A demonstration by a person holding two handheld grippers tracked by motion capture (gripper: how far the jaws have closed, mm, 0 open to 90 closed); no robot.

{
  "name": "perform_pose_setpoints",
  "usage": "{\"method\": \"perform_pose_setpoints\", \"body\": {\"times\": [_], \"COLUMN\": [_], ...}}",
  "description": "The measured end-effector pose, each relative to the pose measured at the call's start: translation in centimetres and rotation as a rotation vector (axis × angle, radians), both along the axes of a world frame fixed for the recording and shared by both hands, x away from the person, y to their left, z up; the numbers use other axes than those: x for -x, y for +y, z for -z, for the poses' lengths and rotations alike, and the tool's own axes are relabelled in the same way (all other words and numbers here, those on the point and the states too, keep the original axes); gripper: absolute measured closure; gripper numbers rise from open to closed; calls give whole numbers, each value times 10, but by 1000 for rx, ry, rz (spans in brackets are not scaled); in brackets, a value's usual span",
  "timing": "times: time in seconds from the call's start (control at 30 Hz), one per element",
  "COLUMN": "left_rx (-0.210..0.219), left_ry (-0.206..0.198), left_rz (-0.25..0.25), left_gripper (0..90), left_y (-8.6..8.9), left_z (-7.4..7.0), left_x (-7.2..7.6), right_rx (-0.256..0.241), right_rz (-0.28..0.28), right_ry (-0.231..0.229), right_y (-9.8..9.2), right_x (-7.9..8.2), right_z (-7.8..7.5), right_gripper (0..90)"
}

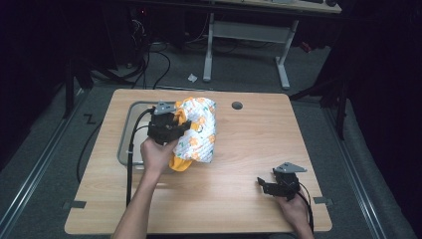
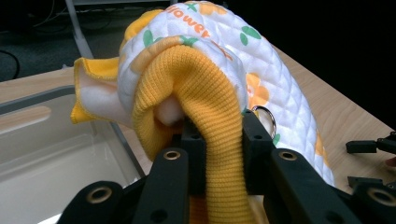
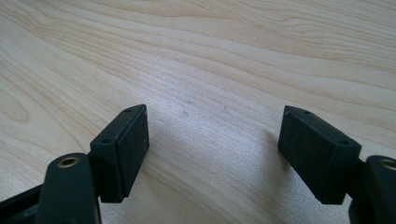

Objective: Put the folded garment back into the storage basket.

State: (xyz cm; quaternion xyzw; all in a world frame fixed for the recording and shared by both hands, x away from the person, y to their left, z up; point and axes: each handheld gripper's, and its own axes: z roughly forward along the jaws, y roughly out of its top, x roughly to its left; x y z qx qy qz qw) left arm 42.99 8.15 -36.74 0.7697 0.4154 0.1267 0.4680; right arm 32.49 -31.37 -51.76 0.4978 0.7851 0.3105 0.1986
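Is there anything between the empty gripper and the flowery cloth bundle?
Nothing visible. The right gripper sits open, low over bare wooden table, and only bare wood lies between it and the cloth bundle, which the left gripper clamps by its yellow knit band beside the tray.

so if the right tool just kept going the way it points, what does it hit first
Most likely the bare wooden table. The right tool is open with nothing between its jaws, angled down at the wood. The patterned garment lies off its line, though depth is hard to judge.
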Motion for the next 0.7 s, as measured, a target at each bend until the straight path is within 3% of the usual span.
{"method": "perform_pose_setpoints", "body": {"times": [0.7], "left_rx": [-21], "left_ry": [4], "left_rz": [-91], "left_gripper": [755], "left_y": [37], "left_z": [-7], "left_x": [3], "right_rx": [1], "right_rz": [0], "right_ry": [-1], "right_y": [0], "right_x": [0], "right_z": [0], "right_gripper": [248]}}
